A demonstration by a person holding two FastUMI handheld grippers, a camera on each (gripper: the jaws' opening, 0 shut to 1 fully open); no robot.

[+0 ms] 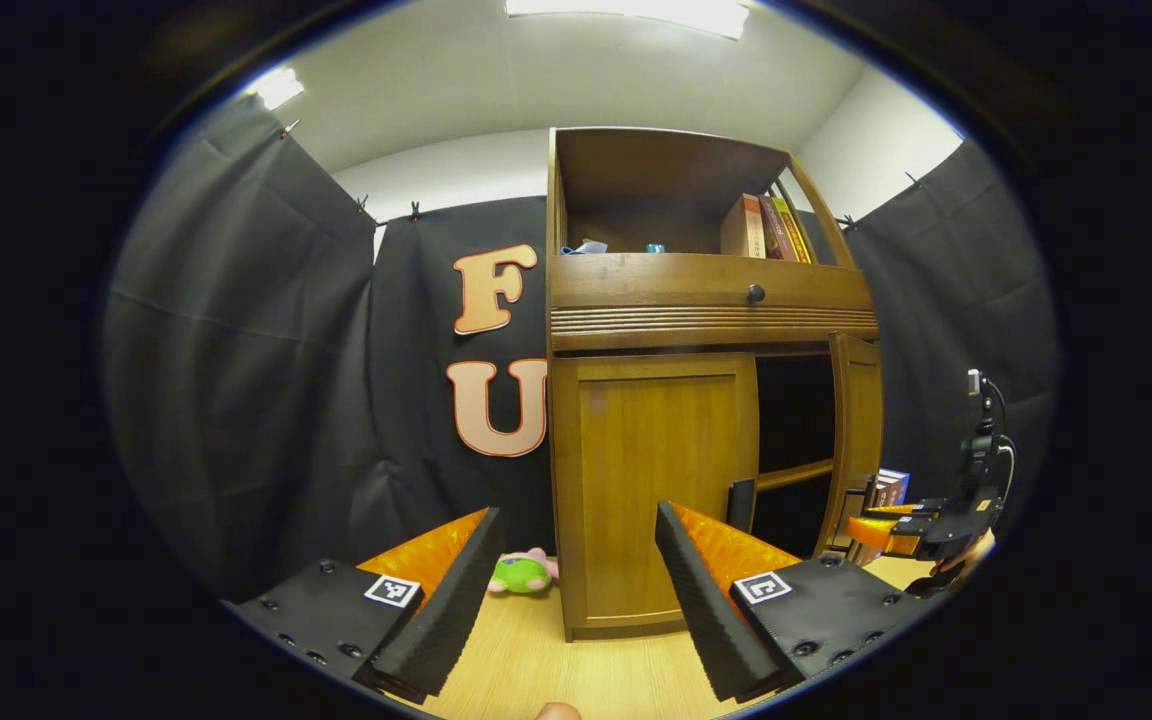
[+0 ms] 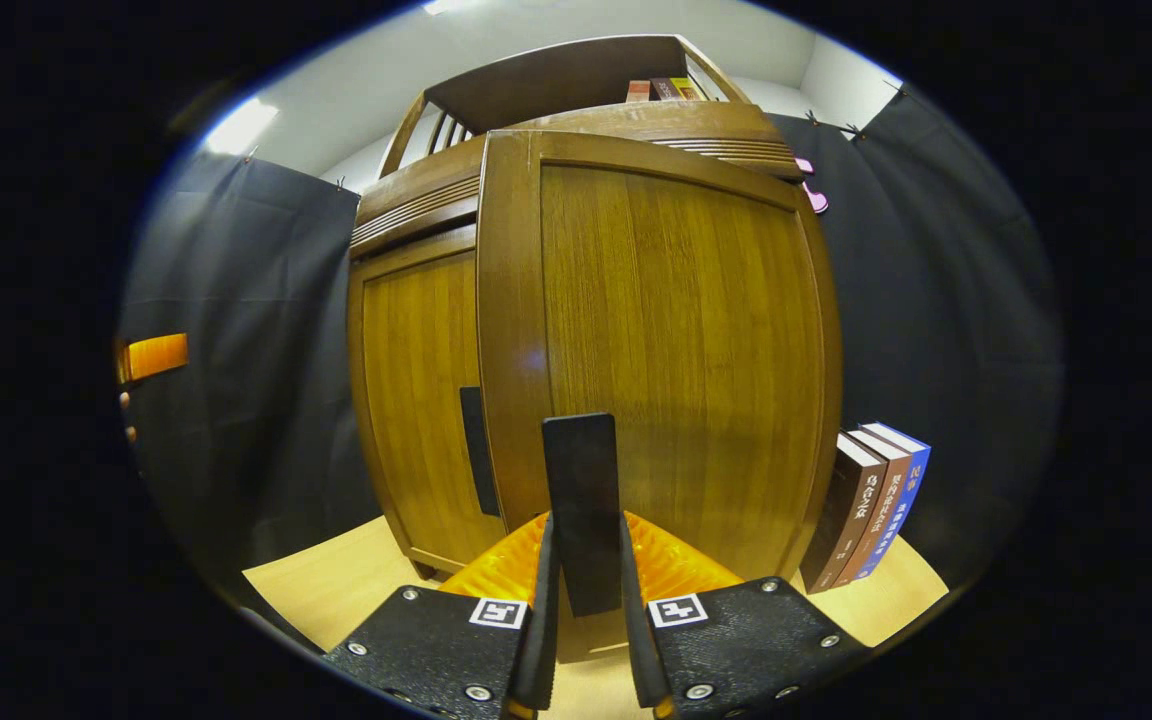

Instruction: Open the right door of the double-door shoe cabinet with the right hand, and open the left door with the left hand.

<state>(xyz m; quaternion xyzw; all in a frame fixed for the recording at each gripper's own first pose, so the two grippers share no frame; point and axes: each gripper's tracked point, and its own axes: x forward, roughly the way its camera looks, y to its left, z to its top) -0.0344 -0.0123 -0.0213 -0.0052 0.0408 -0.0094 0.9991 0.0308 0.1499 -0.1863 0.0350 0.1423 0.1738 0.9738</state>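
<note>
**Q:** Straight ahead of both tools, what stands there?

**A:** Ahead stands a tall wooden shoe cabinet (image 1: pixel 706 400) on a pale wood floor (image 1: pixel 526 660). Its right door (image 2: pixel 666 360) is swung partly out and looms close over the right gripper (image 2: pixel 584 590). Its left door (image 1: pixel 656 480) sits flat and closed, just beyond the left gripper (image 1: pixel 576 590).

**Q:** What are the tools doing?

**A:** The right gripper's fingers are closed on the dark, flat right door handle (image 2: pixel 581 500), which rises between them. The left gripper's jaws are spread wide and hold nothing. From it, the right gripper (image 1: pixel 886 530) shows far off to the right.

**Q:** How will the doors handle?

**A:** They look like stiff, solid panels on hinges, likely swinging easily. The varnished faces seem slippery, so I'd take hold of the left door handle (image 1: pixel 741 503), a dark vertical strip at the door's inner edge, ahead and right of the open jaws.

**Q:** And around it?

**A:** Black cloth walls, a white ceiling and lights (image 1: pixel 636 12). Books (image 2: pixel 871 515) lean beside the cabinet, right of the right gripper; a green plush toy (image 1: pixel 524 573) lies between the left gripper's fingers' lines, farther off.
</note>
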